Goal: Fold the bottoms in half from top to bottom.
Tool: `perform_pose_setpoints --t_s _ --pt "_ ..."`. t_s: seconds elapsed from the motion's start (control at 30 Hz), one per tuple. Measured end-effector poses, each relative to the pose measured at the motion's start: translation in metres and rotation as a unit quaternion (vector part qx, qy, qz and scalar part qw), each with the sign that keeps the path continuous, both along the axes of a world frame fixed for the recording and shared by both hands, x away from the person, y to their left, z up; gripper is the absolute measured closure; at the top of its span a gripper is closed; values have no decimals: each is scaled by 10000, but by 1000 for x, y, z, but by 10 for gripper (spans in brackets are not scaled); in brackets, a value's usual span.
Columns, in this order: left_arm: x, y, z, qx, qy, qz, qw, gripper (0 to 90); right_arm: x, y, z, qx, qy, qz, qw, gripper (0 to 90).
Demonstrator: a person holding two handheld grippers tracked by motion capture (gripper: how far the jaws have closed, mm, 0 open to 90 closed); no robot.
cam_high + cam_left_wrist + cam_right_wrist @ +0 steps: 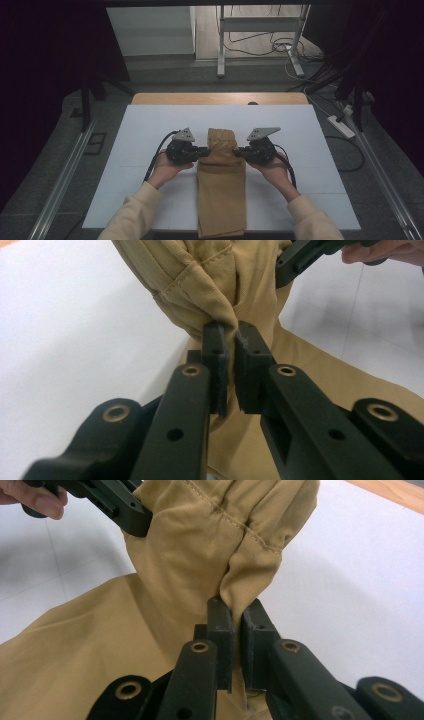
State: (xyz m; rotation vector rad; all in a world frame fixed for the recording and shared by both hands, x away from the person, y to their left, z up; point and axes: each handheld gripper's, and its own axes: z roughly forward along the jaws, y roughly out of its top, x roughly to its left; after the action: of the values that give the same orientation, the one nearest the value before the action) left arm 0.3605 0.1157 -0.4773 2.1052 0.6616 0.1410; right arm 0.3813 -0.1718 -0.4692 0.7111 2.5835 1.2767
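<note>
**Two grippers pinch the tan cloth**

The left gripper (204,151) and the right gripper (239,151) are both clamped on the tan cloth (221,190) — one on each side. The cloth lies in the lower middle of the high view, on the white table (145,130). It is soft, light and floppy, with thick stitched seams — good edges to hold.
</note>
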Motion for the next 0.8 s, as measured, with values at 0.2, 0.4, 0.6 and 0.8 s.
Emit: perform_pose_setpoints --t_s 0.2,0.4,0.6,0.8 --pt "-5 0 -3 -14 5 -10 10000 838 -8 -2 -3 61 -21 44 10000 845" --pt "-9 1 -3 -8 14 -30 10000 837 -13 -3 -5 118 -15 68 9999 845" --pt "-13 3 -5 -26 33 -53 10000 835 -20 -3 -5 156 -19 114 9998 845" --pt "-19 3 -10 -17 77 -50 10000 833 -25 -2 -10 126 7 155 9998 845"
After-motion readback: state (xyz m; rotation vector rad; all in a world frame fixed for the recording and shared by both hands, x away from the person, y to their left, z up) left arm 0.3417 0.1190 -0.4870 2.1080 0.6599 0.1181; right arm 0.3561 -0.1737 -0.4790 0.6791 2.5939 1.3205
